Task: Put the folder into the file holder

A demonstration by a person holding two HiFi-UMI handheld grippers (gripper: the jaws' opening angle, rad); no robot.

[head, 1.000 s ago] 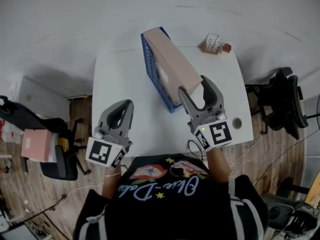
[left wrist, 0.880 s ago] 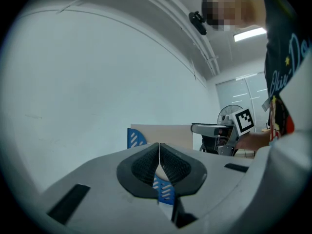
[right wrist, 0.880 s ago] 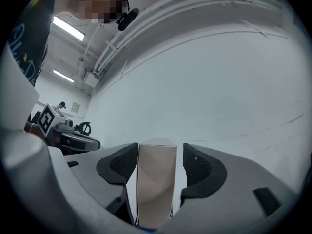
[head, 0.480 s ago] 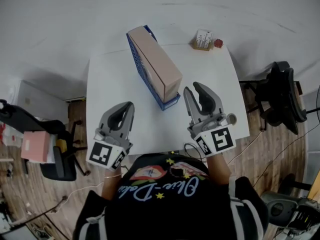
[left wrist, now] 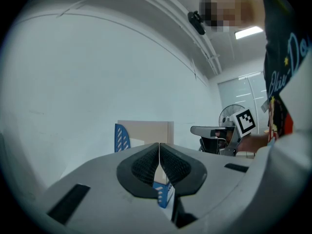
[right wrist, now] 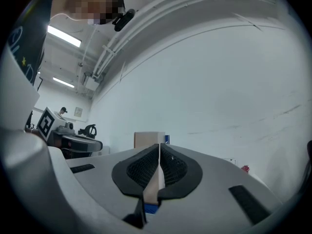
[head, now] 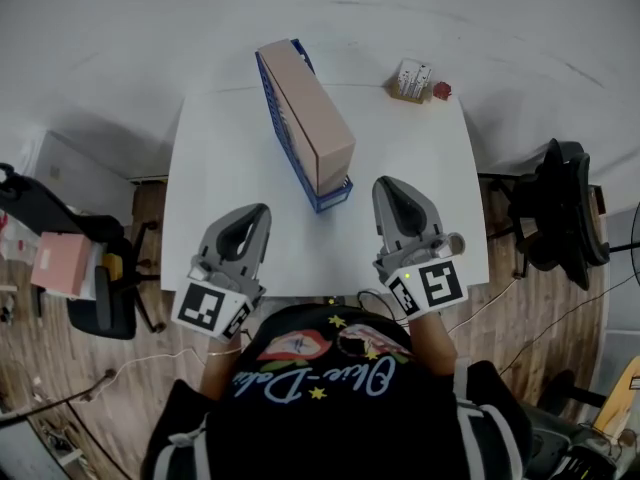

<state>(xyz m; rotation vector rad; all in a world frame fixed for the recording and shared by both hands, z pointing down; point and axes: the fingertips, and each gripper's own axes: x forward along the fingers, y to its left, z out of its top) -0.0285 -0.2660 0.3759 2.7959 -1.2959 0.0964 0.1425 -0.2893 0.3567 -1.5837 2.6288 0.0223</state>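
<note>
Left gripper [head: 257,210]: jaws pressed together and empty, over the near left of the desk; square black-and-white marker on its cube.
Desk [head: 215,168]: white, bare left of the holder and along the near edge.
Folder [head: 312,108]: tan, no readable label, upright inside the blue file holder [head: 283,133], which runs far to near at mid-desk.
Right gripper [head: 386,184]: jaws together and empty, near the holder's near end, on its right.
Small box [head: 411,80]: far right corner, print too small to read.

Only legible text: pale-blue cursive lettering on the person's black T-shirt [head: 330,378], roughly "Olie-Dol…", ending unclear. Print on the small white box [head: 411,78] at the white bench's [head: 220,168] far corner is too small to read.
</note>
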